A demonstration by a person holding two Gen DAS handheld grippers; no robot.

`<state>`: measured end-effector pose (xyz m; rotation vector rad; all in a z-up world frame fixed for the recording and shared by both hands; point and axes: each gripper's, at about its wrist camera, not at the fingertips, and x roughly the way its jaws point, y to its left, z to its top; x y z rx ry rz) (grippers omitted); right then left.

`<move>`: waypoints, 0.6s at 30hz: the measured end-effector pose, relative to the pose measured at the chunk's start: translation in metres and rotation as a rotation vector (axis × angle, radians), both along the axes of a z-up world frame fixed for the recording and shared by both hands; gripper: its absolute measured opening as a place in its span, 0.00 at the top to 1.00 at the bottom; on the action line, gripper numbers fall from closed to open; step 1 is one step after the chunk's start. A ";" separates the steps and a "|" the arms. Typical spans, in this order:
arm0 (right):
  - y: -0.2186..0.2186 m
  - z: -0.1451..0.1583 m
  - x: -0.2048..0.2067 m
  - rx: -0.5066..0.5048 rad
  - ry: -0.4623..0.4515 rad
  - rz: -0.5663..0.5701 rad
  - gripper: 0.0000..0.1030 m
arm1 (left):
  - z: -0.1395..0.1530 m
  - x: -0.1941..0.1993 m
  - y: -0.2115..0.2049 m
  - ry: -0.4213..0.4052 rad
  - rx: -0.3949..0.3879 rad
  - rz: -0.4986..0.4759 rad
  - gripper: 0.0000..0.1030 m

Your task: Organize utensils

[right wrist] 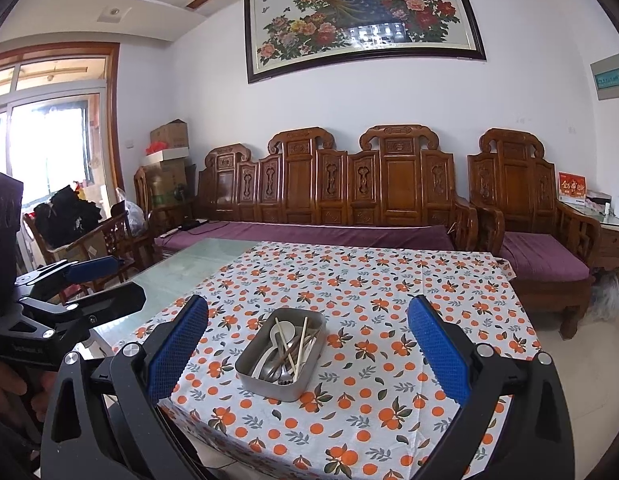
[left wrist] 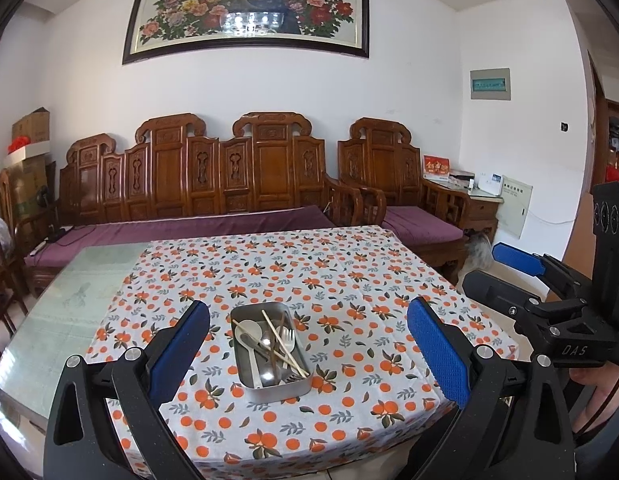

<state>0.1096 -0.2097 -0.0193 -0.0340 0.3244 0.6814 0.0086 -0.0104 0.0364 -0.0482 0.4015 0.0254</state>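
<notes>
A metal tray [left wrist: 283,390] [right wrist: 251,378] sits on the orange-patterned tablecloth, near the front edge. Inside it lie a white spoon [left wrist: 248,330] [right wrist: 280,330], chopsticks [left wrist: 286,344] [right wrist: 300,350], a fork [left wrist: 286,336] and metal spoons, all jumbled. My left gripper [left wrist: 309,348] hangs open above and in front of the tray, its blue pads wide apart with nothing between them. My right gripper [right wrist: 309,344] is also open and empty, framing the tray from the right. The right gripper [left wrist: 505,276] also shows at the right edge of the left wrist view, and the left gripper [right wrist: 105,284] at the left edge of the right wrist view.
The tablecloth [left wrist: 329,272] covers part of a glass-topped table [left wrist: 69,292]. A carved wooden sofa with purple cushions [left wrist: 181,228] stands behind the table, with an armchair [right wrist: 541,248] to its right. A hand [right wrist: 5,388] holds the left gripper.
</notes>
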 end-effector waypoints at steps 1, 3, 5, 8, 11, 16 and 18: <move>0.000 0.000 0.000 0.000 -0.001 0.000 0.02 | -0.001 0.000 0.000 0.000 0.000 0.000 0.08; 0.000 0.000 0.001 0.001 0.001 0.000 0.02 | -0.001 0.000 -0.001 0.001 0.002 -0.001 0.08; -0.001 0.000 0.001 0.002 0.002 0.001 0.02 | 0.000 0.000 0.000 0.000 0.003 0.000 0.08; -0.001 0.000 0.001 0.002 0.003 0.000 0.02 | -0.001 0.001 0.000 -0.001 0.001 0.000 0.08; -0.001 0.000 0.001 0.001 -0.001 0.002 0.02 | -0.004 0.001 -0.001 -0.001 0.000 0.000 0.08; 0.000 -0.001 0.000 0.000 0.000 0.000 0.02 | -0.004 0.002 -0.001 -0.003 0.000 0.004 0.08; 0.000 -0.002 0.000 0.001 0.001 0.001 0.02 | -0.004 0.002 0.000 -0.002 -0.001 0.003 0.08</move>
